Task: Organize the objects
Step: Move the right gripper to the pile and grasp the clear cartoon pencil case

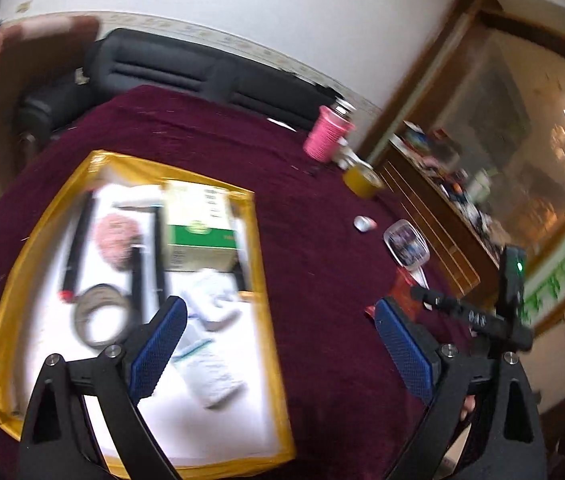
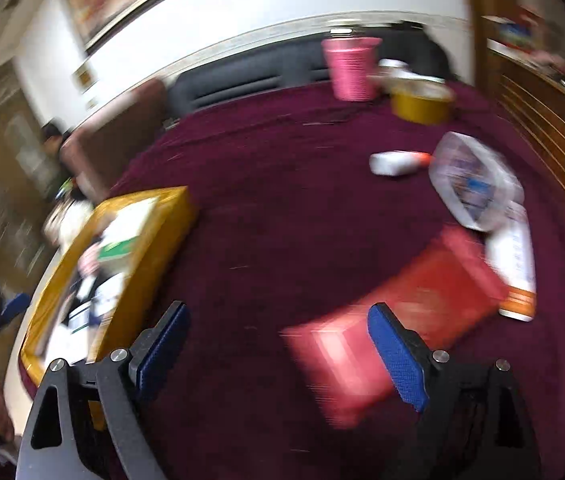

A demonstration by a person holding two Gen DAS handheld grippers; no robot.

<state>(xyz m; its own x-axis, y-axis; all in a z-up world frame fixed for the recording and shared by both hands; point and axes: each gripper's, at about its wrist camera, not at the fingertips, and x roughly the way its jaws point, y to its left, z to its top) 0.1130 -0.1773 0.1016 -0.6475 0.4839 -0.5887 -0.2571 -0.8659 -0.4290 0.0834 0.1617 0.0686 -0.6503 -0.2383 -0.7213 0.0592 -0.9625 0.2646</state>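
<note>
Basically hovering with both jaws wide and empty, yellow tray (image 1: 266, 280) already stuffed, red packet (image 2: 398, 320) waiting loose on the worktop (image 2: 282, 200).

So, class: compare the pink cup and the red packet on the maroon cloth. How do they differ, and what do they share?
The pink cup stands upright; the red packet lies flat. The pink cup sits at the far edge of the maroon cloth; the red packet lies near the camera. The pink cup looks ribbed; the red packet looks smooth. Both rest outside the yellow tray.

A yellow-rimmed tray (image 1: 266, 280) holds pens, box and packets; red packet (image 2: 402, 320) lies outside.
</note>
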